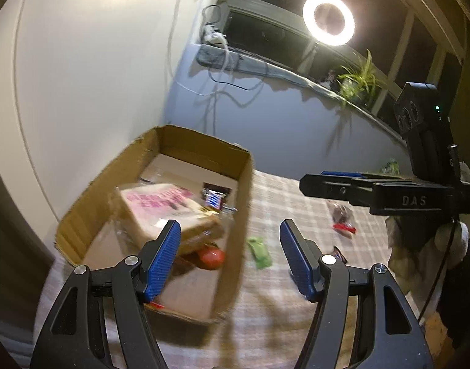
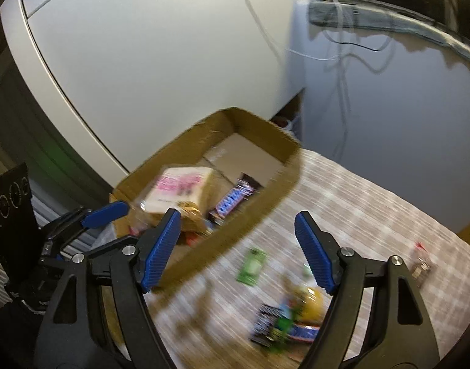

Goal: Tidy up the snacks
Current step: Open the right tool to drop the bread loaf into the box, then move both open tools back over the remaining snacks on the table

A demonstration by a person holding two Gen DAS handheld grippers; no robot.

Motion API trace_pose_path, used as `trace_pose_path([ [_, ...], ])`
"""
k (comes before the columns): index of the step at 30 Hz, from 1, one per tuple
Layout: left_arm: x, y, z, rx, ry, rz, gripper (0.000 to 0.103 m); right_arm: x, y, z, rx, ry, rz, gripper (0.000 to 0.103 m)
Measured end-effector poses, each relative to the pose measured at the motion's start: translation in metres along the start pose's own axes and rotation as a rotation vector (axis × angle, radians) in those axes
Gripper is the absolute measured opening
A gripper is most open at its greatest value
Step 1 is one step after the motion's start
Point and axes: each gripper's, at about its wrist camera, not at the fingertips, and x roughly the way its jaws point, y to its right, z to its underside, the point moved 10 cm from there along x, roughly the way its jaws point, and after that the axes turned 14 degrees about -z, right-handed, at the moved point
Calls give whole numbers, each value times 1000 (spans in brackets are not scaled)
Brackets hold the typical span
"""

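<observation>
A cardboard box (image 1: 235,215) sits on a checked cloth and holds a pink-lettered bread bag (image 1: 164,206), a blue candy bar (image 1: 215,198) and a red item (image 1: 211,256). My left gripper (image 1: 230,259) is open and empty, above the box's near right corner. A green packet (image 1: 259,252) lies on the cloth beside the box. In the right wrist view the box (image 2: 265,203) is at centre, with the bread bag (image 2: 181,190) and candy bar (image 2: 231,200) inside. My right gripper (image 2: 238,252) is open and empty above the cloth. Green packet (image 2: 251,266) and a blurred snack pile (image 2: 290,323) lie below it.
The right gripper's body (image 1: 388,190) shows at the right of the left wrist view; a red-ended packet (image 1: 342,218) lies under it. A small wrapped snack (image 2: 420,266) lies at far right. A white wall, cables, a ring light (image 1: 328,20) and a plant (image 1: 359,77) are behind.
</observation>
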Motion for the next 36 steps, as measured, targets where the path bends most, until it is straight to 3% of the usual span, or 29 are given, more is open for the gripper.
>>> trace_pose_path([
  [11, -1, 56, 34, 86, -55, 66, 65, -66, 76, 52, 65, 40, 168, 80],
  [17, 13, 80, 57, 111, -124, 95, 58, -87, 119, 77, 106, 38, 270, 80],
  [28, 41, 107, 89, 148, -230, 94, 43, -82, 153, 112, 117, -6, 302, 80],
  [36, 53, 115, 96, 177, -246, 56, 37, -70, 167, 110, 133, -3, 301, 80],
])
